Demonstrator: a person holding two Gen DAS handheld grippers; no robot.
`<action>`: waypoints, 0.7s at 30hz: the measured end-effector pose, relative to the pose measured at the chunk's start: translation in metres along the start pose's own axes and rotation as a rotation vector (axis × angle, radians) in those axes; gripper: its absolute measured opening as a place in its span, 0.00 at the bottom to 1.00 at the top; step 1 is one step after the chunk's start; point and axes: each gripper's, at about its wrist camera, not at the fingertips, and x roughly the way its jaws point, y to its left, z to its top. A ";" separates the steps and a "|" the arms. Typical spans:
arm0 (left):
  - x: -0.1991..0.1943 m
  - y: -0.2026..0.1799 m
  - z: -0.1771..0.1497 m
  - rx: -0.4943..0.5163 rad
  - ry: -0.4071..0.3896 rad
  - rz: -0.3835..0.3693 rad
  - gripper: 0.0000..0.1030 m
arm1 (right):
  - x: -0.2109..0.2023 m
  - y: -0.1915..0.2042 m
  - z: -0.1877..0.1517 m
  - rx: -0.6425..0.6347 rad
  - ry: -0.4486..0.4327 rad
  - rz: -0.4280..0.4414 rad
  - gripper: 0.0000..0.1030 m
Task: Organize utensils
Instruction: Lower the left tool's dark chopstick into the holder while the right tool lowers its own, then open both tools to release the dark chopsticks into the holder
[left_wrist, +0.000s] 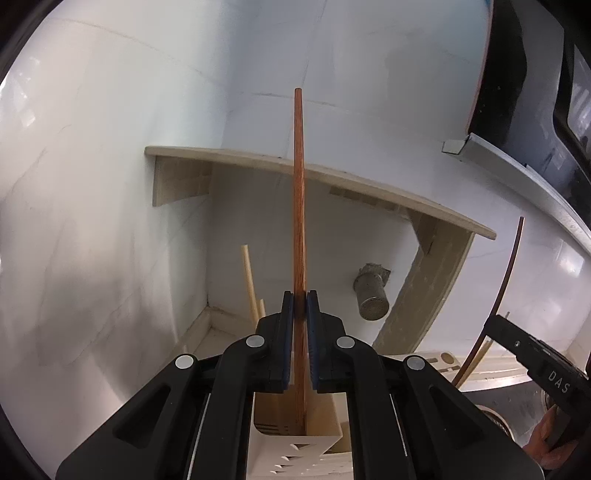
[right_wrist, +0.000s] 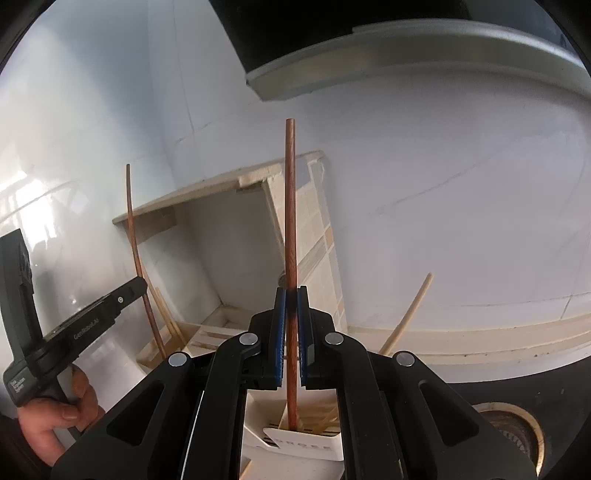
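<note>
Wooden chopsticks stand upright, pinched by left gripper and right gripper.

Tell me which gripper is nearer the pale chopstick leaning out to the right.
Right. The right gripper, shut on a red-brown chopstick, sits just left of the pale chopstick; the left gripper is farther left, beyond the right one.

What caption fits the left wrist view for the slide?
Left gripper clamps an upright reddish-brown wooden chopstick above a white utensil holder, with a wooden shelf behind.
</note>
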 end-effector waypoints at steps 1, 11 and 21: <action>0.002 0.000 -0.001 -0.001 0.003 0.000 0.06 | 0.001 0.000 -0.002 -0.004 0.001 0.001 0.06; -0.001 0.001 -0.005 0.021 0.025 -0.006 0.14 | 0.010 0.001 -0.001 0.012 0.051 0.006 0.33; -0.019 0.004 -0.002 0.006 0.053 -0.004 0.25 | -0.002 0.009 -0.002 0.014 0.097 -0.017 0.44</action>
